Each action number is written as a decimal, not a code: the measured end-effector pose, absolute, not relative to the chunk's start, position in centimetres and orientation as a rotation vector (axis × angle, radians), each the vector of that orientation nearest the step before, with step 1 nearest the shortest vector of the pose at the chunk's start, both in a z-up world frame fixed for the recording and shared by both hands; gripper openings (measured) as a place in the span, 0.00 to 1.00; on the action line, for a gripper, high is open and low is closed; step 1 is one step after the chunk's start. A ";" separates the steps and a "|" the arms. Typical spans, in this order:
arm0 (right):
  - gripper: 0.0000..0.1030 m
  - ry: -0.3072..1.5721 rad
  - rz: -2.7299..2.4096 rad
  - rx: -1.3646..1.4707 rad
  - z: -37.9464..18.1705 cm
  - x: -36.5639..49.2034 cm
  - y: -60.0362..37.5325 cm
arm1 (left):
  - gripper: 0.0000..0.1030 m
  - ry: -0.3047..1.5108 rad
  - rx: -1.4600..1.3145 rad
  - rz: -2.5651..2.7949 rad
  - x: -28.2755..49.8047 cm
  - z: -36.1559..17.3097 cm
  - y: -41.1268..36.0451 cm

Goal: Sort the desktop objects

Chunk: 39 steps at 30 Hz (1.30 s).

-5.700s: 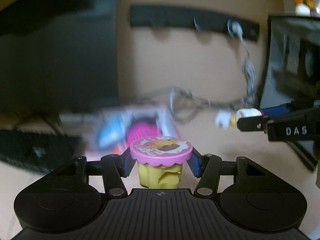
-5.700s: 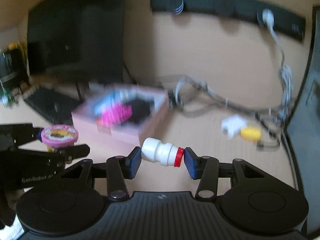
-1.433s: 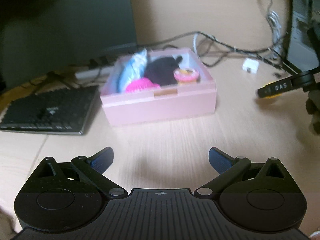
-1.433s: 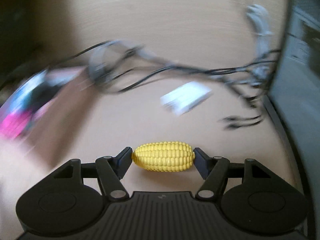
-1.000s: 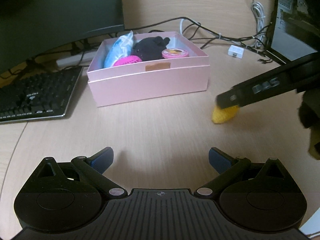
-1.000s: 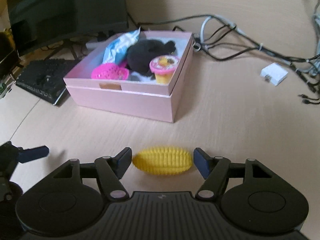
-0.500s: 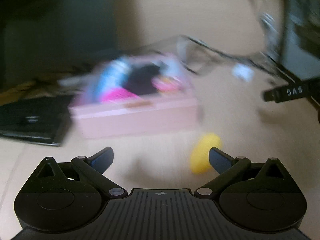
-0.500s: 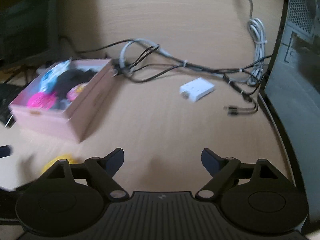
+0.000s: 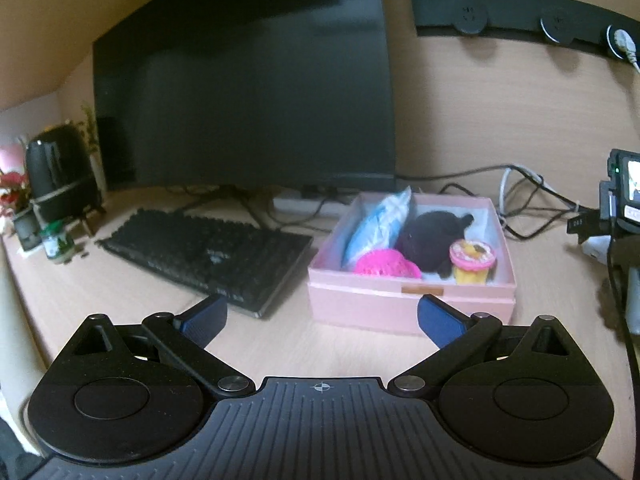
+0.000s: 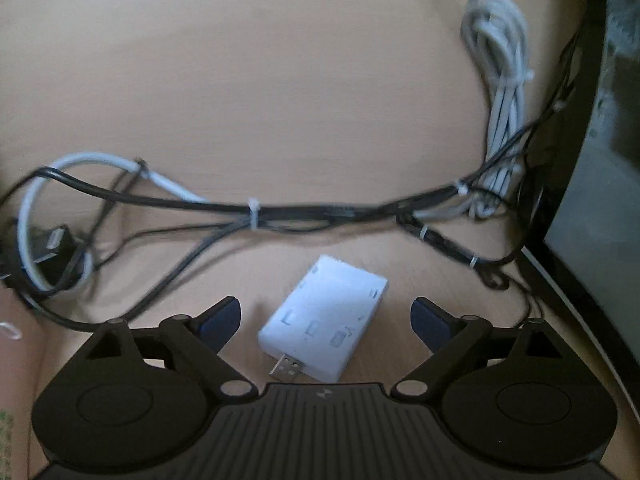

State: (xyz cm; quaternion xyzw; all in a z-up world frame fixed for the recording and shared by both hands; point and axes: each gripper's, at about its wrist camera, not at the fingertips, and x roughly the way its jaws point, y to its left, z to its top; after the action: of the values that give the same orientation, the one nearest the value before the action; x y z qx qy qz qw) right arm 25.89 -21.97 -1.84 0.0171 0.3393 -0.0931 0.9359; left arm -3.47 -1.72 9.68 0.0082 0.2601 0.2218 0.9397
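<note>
Reaching for the white USB hub [image 10: 325, 320], I have it lying flat on the table [image 10: 280, 80] between the fingers [image 10: 222, 314] of the right gripper [image 10: 326, 314], its plug end pointing back at my camera and its body slanted away to the right. Those jaws have just been opening and now stand wide, pads clear of the hub on both sides, gripping nothing. To do this well, I judge that I should roll the wrist so the pads meet the hub's two long flat sides squarely, since on the present slant they would catch corners and spin it. I would also come down low enough to take the body rather than the metal plug, and close gently because the casing looks smooth and light. Just beyond the hub runs a tied bundle of black and grey cables [image 10: 256, 212], so I want the fingertips kept short of it or a loop may come up with the lift. To the right stands a dark computer case [image 10: 592, 184], near enough to mind on the swing out. In the left view, the left gripper [image 9: 322, 316] is likewise spread wide and empty above the table, facing the pink box [image 9: 408, 304] that already holds a blue packet, a pink item, a black plush and a small cup with a pink lid [image 9: 473, 255]; the hub, I expect, belongs there too.
</note>
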 end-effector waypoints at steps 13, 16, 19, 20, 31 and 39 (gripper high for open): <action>0.48 0.708 0.024 0.036 0.1 15.7 -25.4 | 1.00 0.688 0.061 0.236 -1.8 7.1 -4.8; 0.48 0.744 0.152 0.035 0.7 10.4 -25.8 | 1.00 0.697 0.066 0.173 -1.6 6.8 -5.5; 0.48 0.760 0.283 -0.009 0.6 5.3 -25.2 | 1.00 0.710 0.072 0.127 -1.4 6.3 -5.9; 0.48 0.761 0.322 -0.037 0.5 3.6 -24.8 | 1.00 0.716 0.077 0.112 -1.3 6.1 -6.0; 0.77 0.787 0.189 -0.024 0.5 -1.4 -27.2 | 1.00 0.784 0.130 0.013 0.2 2.1 -7.2; 0.85 0.798 0.079 0.019 0.4 -2.2 -29.1 | 1.00 0.794 0.181 0.132 1.8 1.2 -4.7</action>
State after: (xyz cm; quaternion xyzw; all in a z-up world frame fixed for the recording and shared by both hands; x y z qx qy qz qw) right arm -2.23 -29.07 0.39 0.0092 0.3882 0.0383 0.9207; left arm 1.83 -4.74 1.20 0.0879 0.3860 0.0643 0.9160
